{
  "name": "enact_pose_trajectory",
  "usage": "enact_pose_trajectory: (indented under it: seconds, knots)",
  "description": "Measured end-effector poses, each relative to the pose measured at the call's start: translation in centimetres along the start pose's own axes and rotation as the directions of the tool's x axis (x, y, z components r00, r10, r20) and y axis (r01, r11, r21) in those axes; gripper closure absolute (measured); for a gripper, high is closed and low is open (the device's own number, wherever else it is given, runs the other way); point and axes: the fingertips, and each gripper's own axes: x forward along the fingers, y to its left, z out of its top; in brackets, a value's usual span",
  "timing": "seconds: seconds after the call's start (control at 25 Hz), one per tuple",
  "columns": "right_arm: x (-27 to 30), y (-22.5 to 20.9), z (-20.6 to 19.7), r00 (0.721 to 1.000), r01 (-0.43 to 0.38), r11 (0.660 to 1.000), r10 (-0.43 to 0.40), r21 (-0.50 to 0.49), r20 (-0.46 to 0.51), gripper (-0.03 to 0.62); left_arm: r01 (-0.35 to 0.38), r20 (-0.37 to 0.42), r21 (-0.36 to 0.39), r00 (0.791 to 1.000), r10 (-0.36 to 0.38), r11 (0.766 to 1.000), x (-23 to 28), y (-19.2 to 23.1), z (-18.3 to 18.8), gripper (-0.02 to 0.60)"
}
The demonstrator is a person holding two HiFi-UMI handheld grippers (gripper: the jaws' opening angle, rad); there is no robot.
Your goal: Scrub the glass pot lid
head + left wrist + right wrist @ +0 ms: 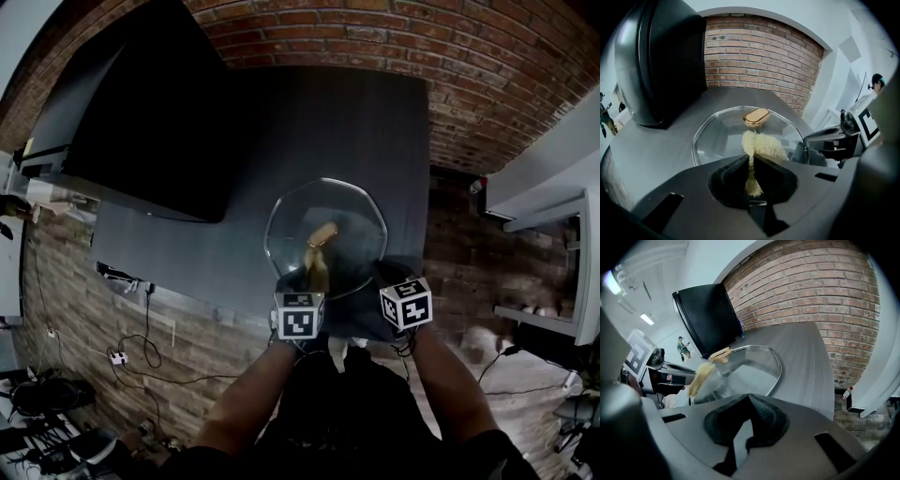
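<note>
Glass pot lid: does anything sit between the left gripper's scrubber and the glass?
Nothing visible does. The scrub pad held by the left gripper lies against the glass pot lid, just short of its gold knob. The right gripper clamps the rim.

Head view: my marker cubes (298, 315) cover the jaws beneath them and the near rim of the glass lid (326, 234). At the right tool (748, 395), that rim slips out of sight behind the closed jaws. The scrubber (761, 144) has its lower end buried in the left tool (751, 157). A distant person (684, 347) is too small to make out.
</note>
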Motion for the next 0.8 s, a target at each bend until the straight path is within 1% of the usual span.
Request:
enact_pose_trajectory:
  seconds: [0.28, 0.4, 0.52, 0.8]
  knots:
    - [0.0, 0.0, 0.0, 1.000, 0.010, 1.000, -0.010, 0.007, -0.004, 0.577, -0.039, -0.008, -0.062, 0.999, 0.039, 0.997, -0.7, 2.9, -1.4, 0.532]
    - [0.0, 0.1, 0.0, 1.000, 0.012, 1.000, -0.012, 0.007, -0.006, 0.577, -0.058, -0.005, -0.077, 0.998, 0.057, 0.995, -0.9, 4.0, -1.8, 0.532]
    - [0.0, 0.1, 0.0, 1.000, 0.015, 1.000, -0.015, 0.008, -0.007, 0.577, -0.074, -0.026, -0.093, 0.997, 0.072, 0.993, -1.2, 4.8, -2.4, 0.532]
    - [0.1, 0.1, 0.1, 1.000, 0.017, 1.000, -0.017, 0.011, -0.010, 0.577, -0.071, -0.036, -0.110, 0.997, 0.067, 0.991, -1.4, 5.3, -2.4, 0.532]
